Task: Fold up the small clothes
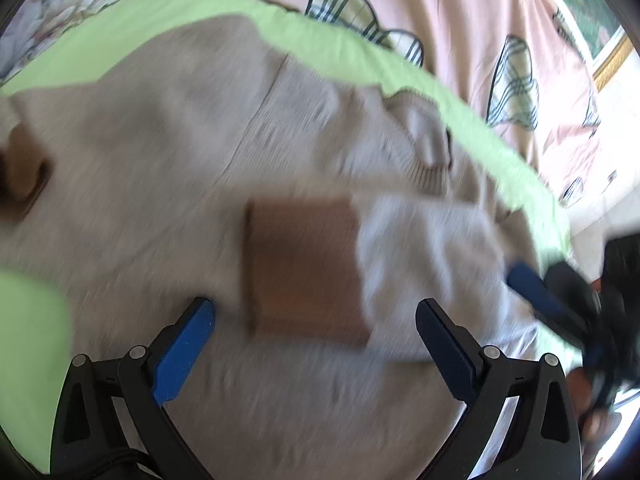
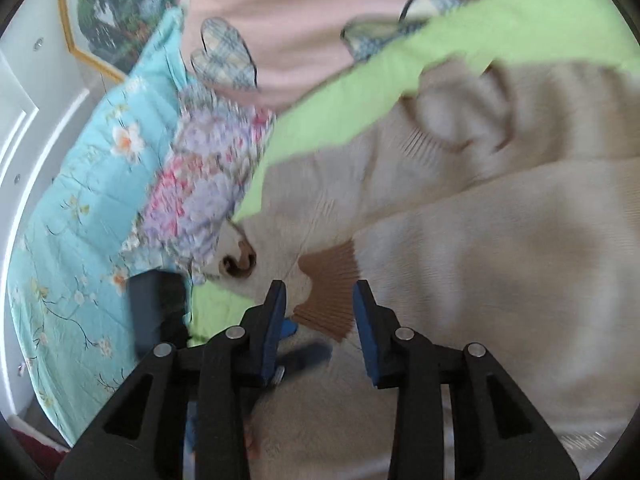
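Observation:
A small cream knit sweater (image 1: 180,152) with brown cuffs lies on a lime green cloth (image 1: 168,12). In the left wrist view, my left gripper (image 1: 314,312) is open wide above it, with a folded sleeve's brown cuff (image 1: 304,276) between the fingers. My right gripper (image 1: 536,284) shows at the right edge, over the sweater's side. In the right wrist view, my right gripper (image 2: 320,292) is partly open just over the brown cuff (image 2: 330,292) of a sleeve lying across the sweater (image 2: 500,260). Both views are blurred.
A pink blanket (image 1: 460,20) with plaid heart patches lies behind the green cloth. A floral pillow (image 2: 200,184) and a turquoise floral quilt (image 2: 92,184) lie to the left. A white wall and a framed picture (image 2: 116,12) are beyond.

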Motion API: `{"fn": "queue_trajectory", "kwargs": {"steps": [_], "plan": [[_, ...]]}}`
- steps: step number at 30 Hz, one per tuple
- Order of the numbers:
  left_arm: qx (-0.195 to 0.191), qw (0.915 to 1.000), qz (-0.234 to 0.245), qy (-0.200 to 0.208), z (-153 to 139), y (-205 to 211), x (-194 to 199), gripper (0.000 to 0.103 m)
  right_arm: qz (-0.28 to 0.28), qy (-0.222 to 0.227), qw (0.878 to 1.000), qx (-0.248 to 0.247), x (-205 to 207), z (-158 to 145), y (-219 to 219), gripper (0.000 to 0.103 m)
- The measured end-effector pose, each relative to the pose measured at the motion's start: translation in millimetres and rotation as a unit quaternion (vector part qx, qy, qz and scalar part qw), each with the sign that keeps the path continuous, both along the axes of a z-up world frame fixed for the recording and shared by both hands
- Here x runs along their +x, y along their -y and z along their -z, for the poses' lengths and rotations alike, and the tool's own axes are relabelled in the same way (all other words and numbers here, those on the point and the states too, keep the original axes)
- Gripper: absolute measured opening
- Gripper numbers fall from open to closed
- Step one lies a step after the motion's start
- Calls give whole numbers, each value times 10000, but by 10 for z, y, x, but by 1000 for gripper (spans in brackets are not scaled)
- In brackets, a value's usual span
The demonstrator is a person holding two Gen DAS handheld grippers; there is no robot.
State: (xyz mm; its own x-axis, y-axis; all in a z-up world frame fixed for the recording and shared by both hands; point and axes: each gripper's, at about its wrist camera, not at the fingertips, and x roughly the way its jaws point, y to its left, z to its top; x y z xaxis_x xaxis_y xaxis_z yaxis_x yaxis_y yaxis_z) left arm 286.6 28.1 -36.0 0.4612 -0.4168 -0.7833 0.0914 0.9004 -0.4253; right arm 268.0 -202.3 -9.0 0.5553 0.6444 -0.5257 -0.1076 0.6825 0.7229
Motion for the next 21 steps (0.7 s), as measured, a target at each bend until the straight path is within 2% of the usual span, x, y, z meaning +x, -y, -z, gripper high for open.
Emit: {"fn": "queue_trajectory", "kwargs": {"steps": [2, 3, 4, 6, 7, 9, 11, 13, 16, 18, 21], "plan": [[-228, 9996, 24, 138, -13, 40, 110, 81, 314, 140, 9994, 4, -216, -89, 215, 37], [-240, 9995, 79, 175, -13, 87, 148, 50, 437, 190, 9989, 17, -305, -119, 286, 37], [-230, 9993, 234, 157, -4, 153, 176, 15, 578, 227, 9981, -1, -394, -144, 359, 37], [-156, 9991, 348, 184, -36, 208, 157, 10, 910, 275, 9954, -105, -576, -195, 525, 37], [100, 9985, 284, 449, -136, 217, 84, 10, 1051, 306, 9938, -182, -655, -217, 613, 37], [319, 9958, 183, 840, -328, 116, -39, 9, 1387, 318, 9887, -471, -805, -270, 810, 37], [537, 9931, -122, 1031, -420, -102, -78, 9, 1689, 275, 9825, -732, -912, -291, 1037, 37], [677, 9936, -303, 846, -357, -274, -7, 9, 2013, 117, 9753, -903, -945, -260, 1277, 40], [439, 9960, -250, 735, -307, -322, -5, 9, 2382, -171, 9636, -1202, -839, -146, 1549, 47], [585, 9947, -171, 831, -324, -239, -46, 9, 2403, -382, 9602, -1373, -686, -26, 1657, 54], [721, 9944, -183, 754, -267, -173, -33, 9, 2278, -776, 9579, -1564, -363, 216, 1790, 54]]}}
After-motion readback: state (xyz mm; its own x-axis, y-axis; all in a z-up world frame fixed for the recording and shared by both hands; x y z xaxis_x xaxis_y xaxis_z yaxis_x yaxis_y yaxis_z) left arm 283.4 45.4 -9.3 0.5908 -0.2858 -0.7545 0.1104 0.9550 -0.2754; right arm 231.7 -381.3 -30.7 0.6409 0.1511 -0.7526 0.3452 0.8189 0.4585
